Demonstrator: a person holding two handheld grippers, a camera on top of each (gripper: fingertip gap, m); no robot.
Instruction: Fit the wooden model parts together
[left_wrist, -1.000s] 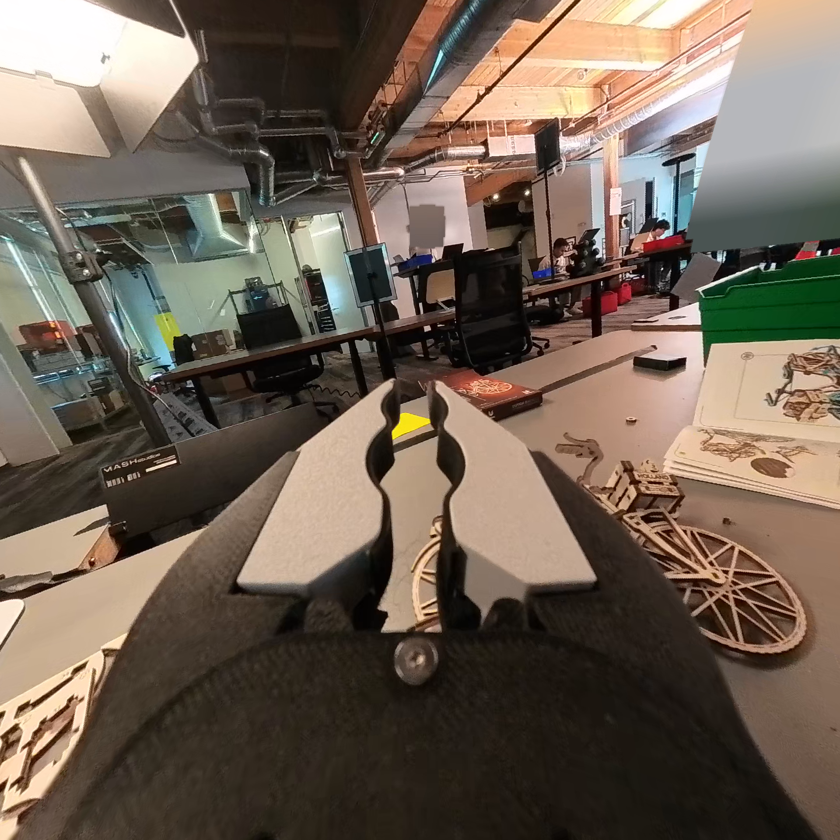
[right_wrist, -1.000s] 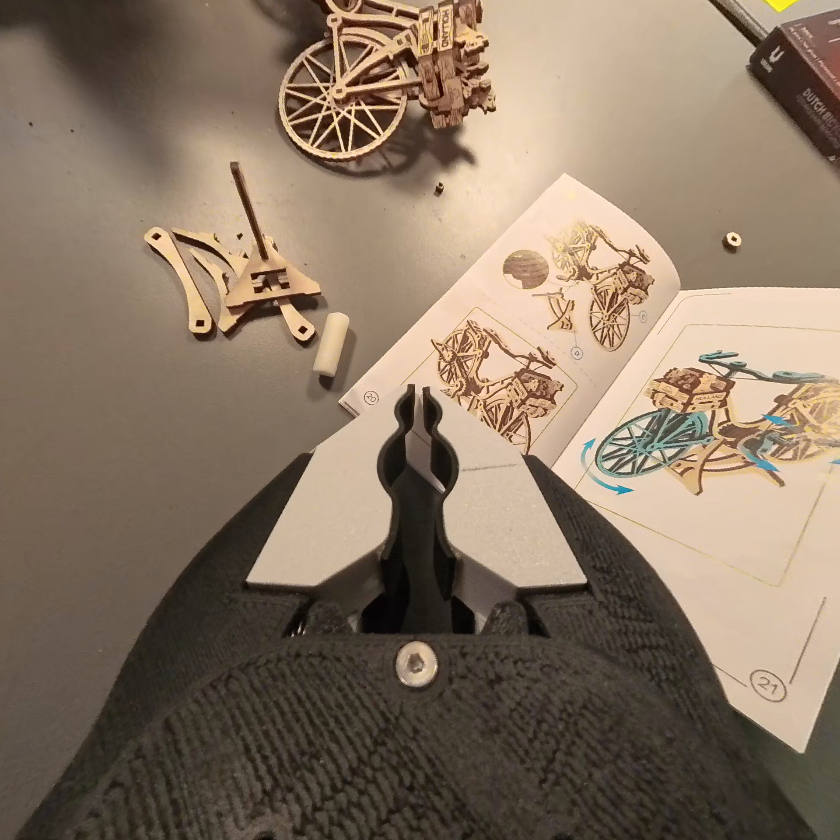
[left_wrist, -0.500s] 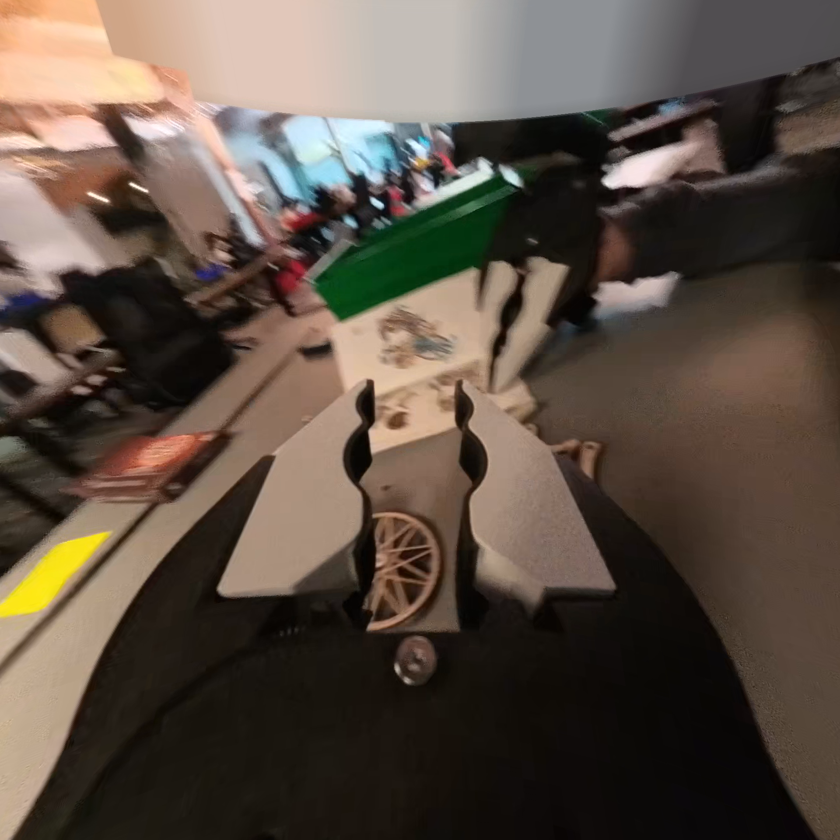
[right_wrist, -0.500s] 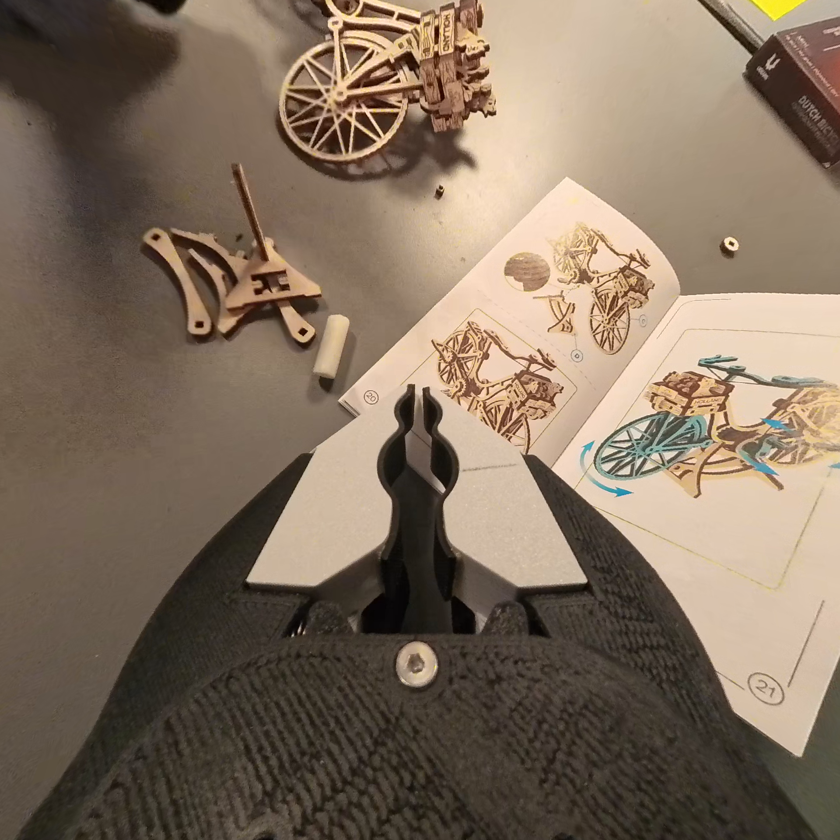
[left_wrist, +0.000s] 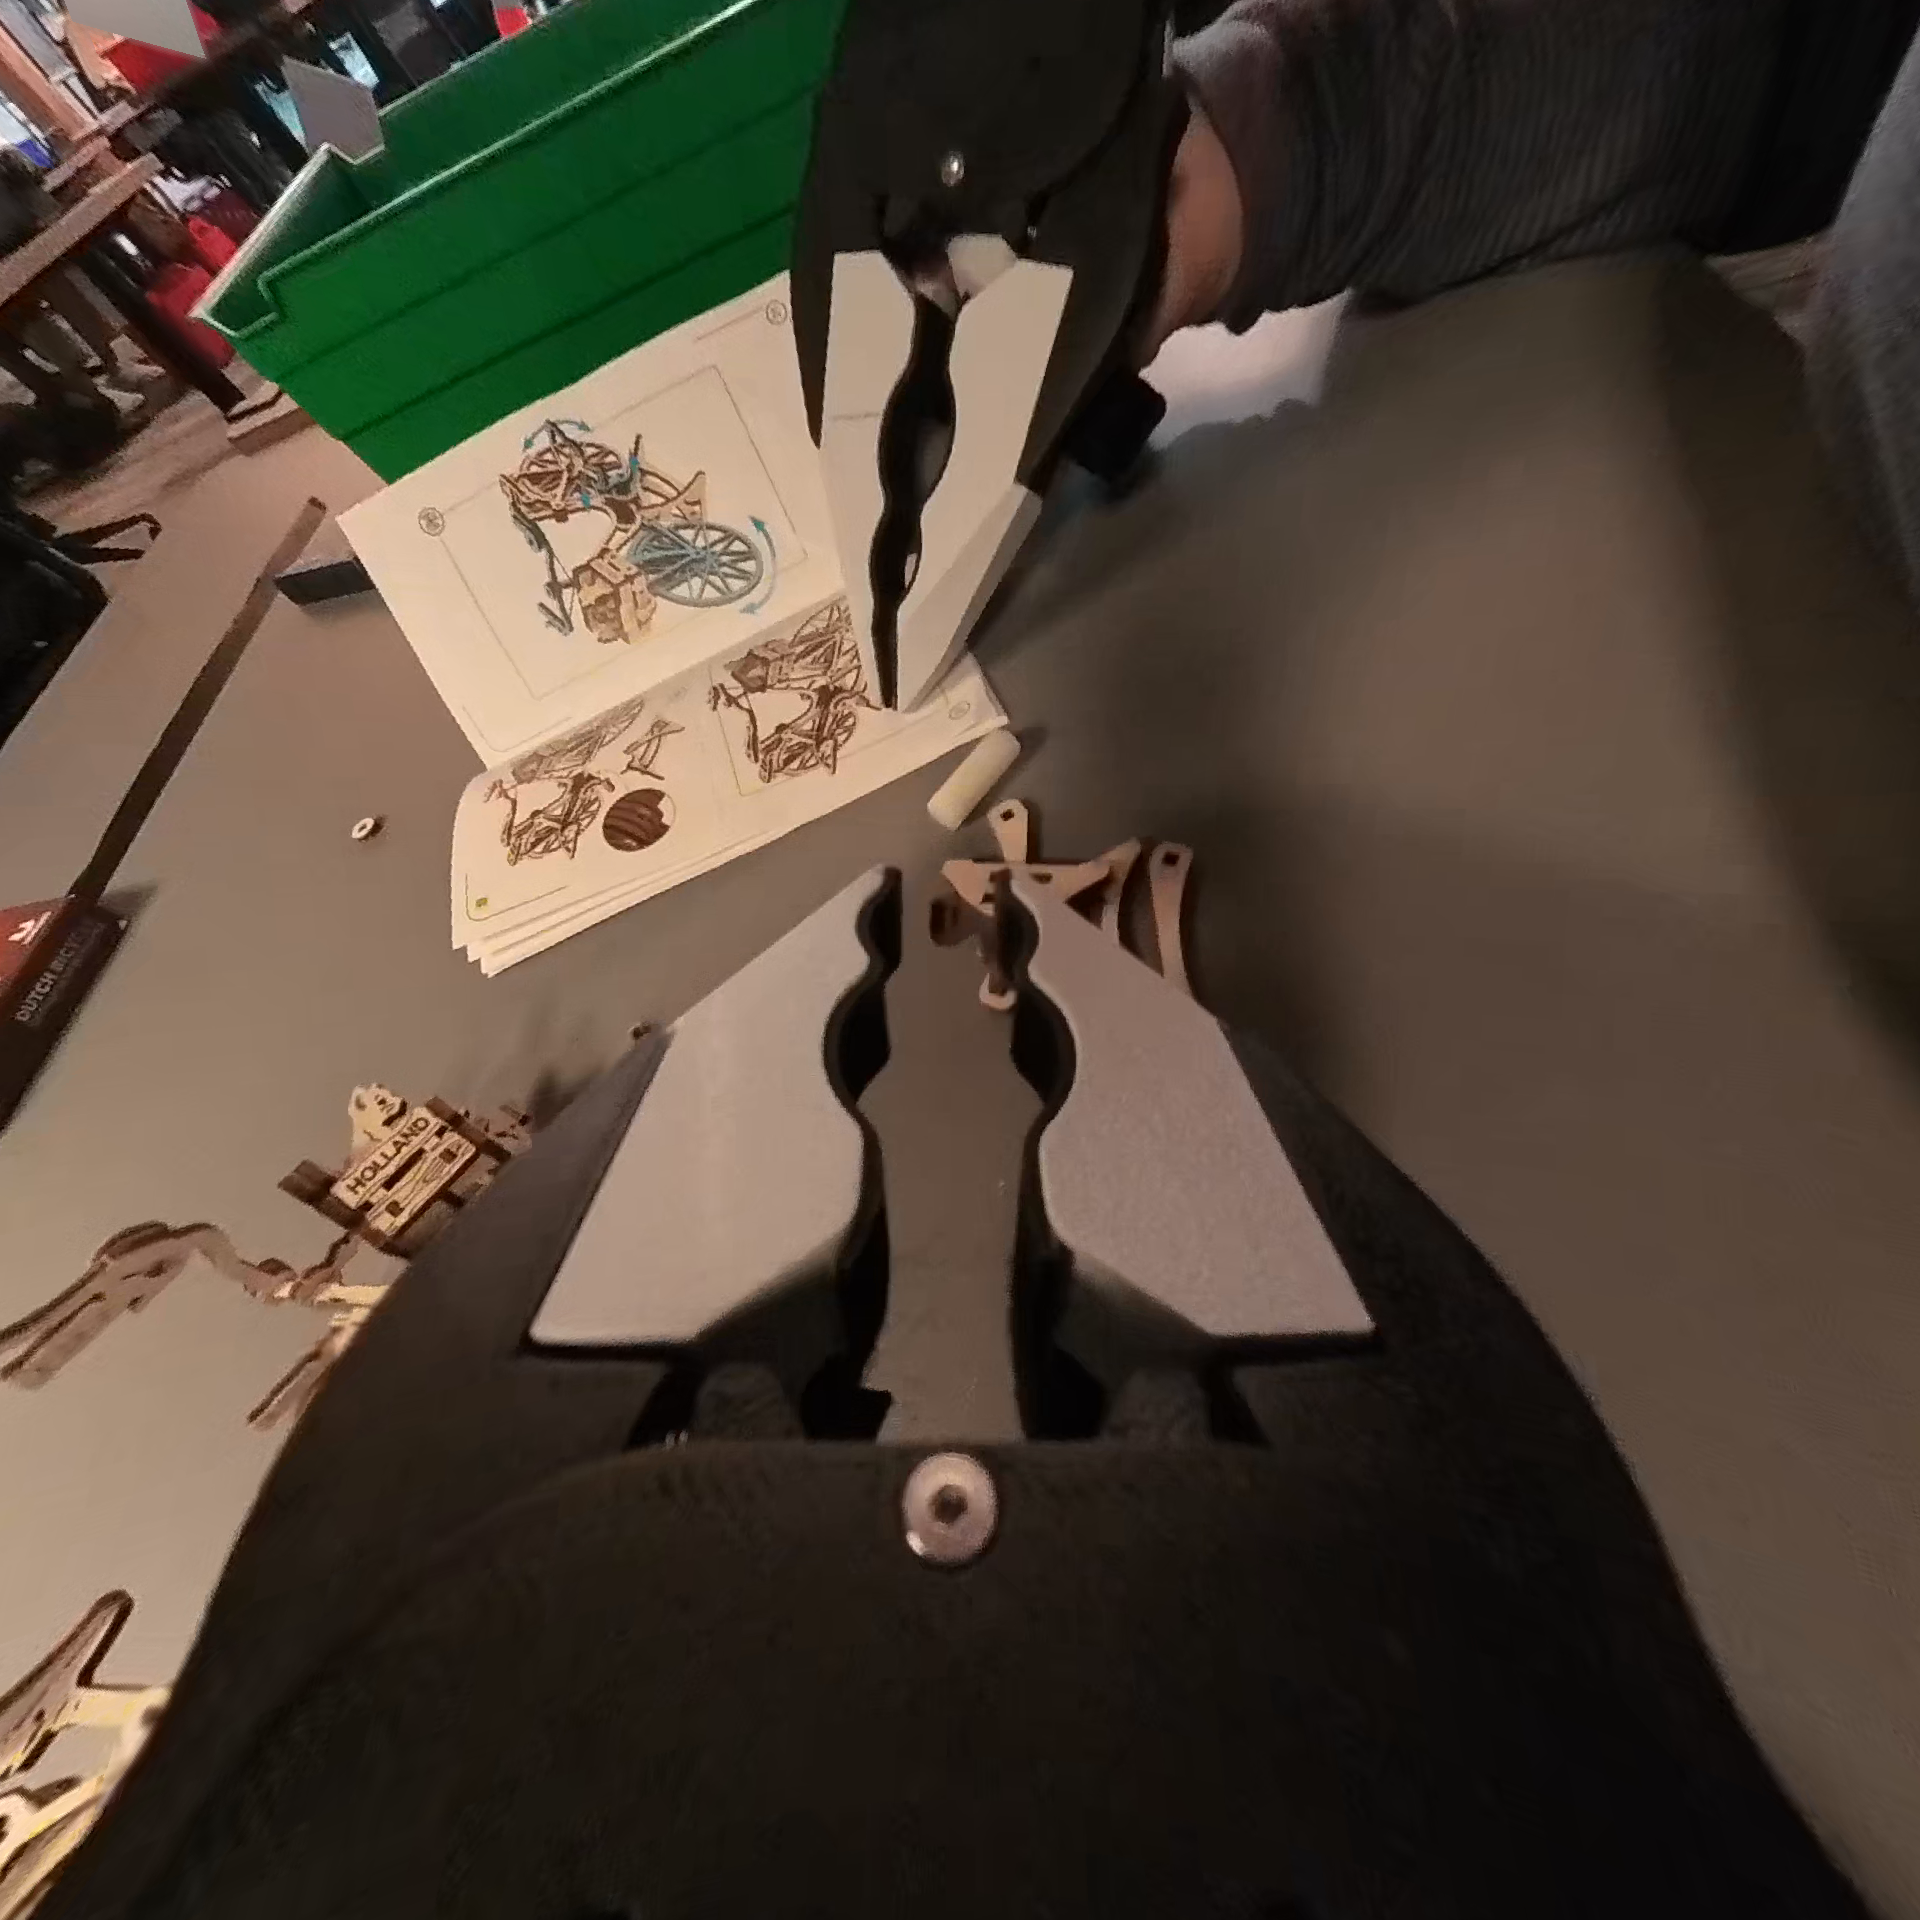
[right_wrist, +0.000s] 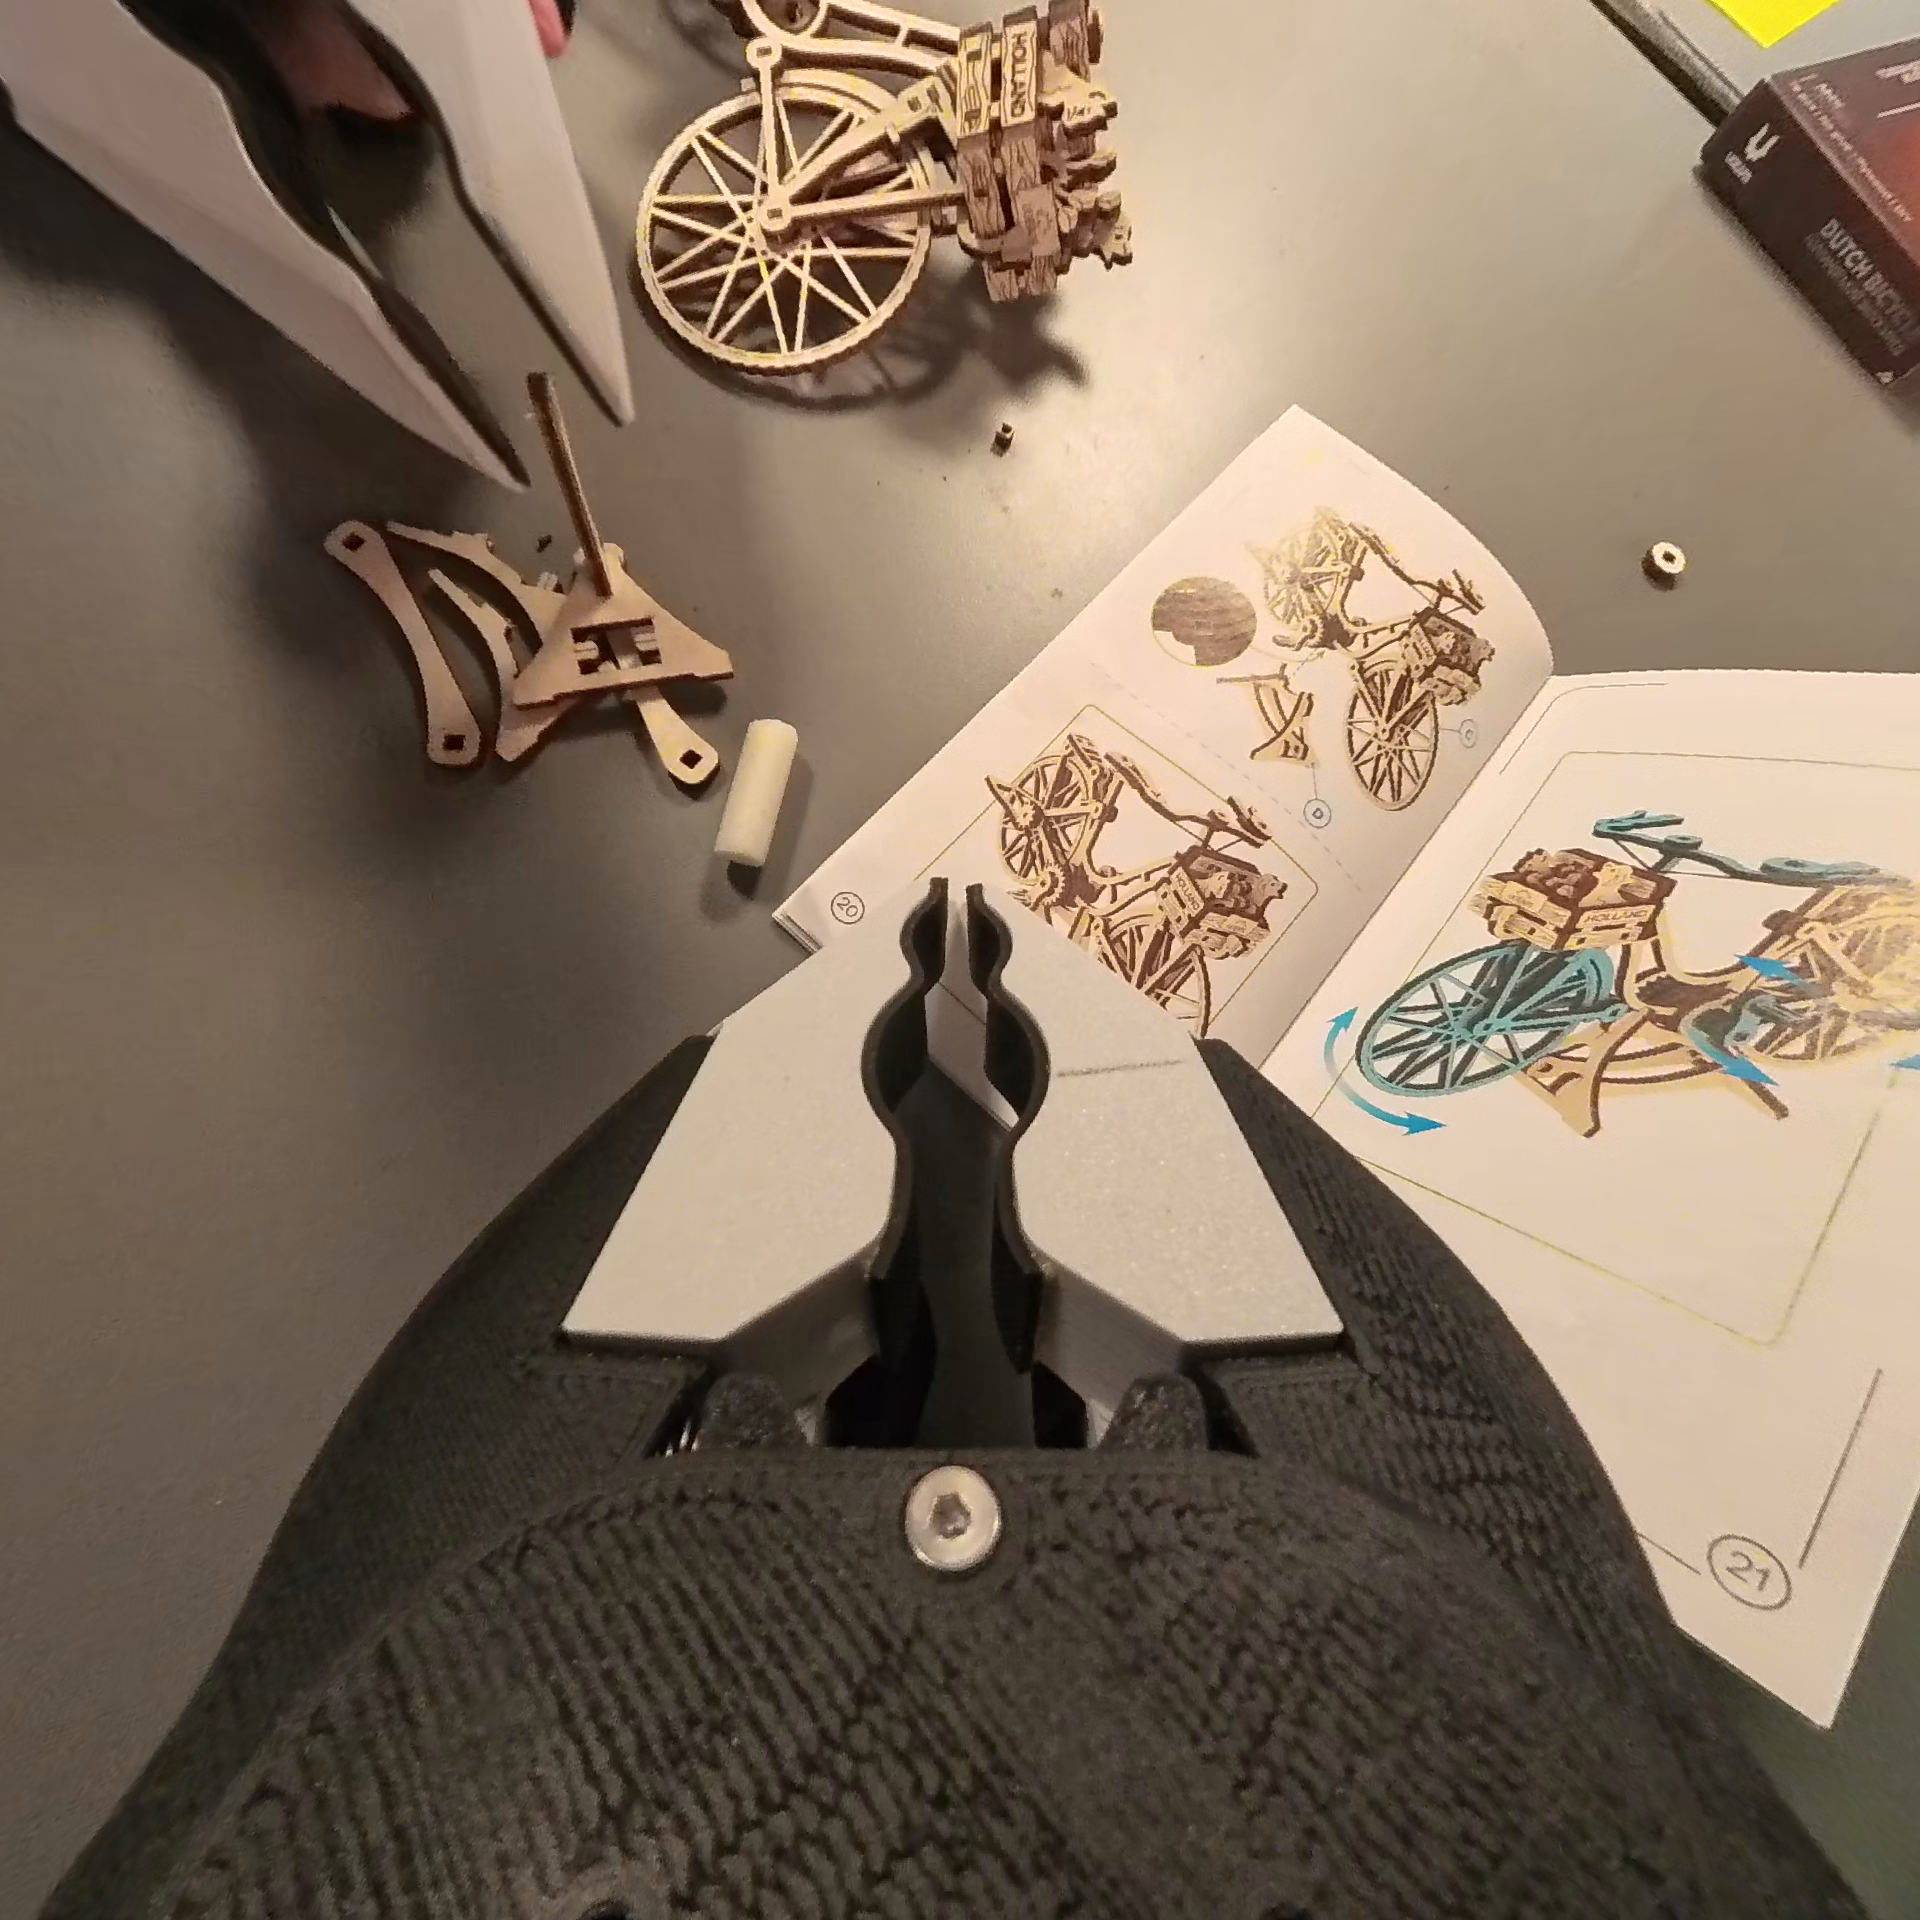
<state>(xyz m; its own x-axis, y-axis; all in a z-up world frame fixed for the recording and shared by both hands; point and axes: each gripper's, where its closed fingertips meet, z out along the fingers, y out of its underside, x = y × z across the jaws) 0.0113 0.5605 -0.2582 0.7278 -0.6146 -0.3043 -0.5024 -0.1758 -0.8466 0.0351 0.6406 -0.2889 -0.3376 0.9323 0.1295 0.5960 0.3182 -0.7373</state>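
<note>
Left wrist view showed my left gripper (left_wrist: 951, 899) spread wide, the wooden stand piece (right_wrist: 603, 655) just ahead, its peg (right_wrist: 561, 468) upright; my right gripper (right_wrist: 956, 899), nearly closed and empty, hung farther off.

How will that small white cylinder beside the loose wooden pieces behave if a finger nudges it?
The small white cylinder lies on its side on the smooth grey table, so a sideways nudge would probably roll it. It looks light for its size. It lies close to the open instruction booklet, whose edge may stop it.
</note>
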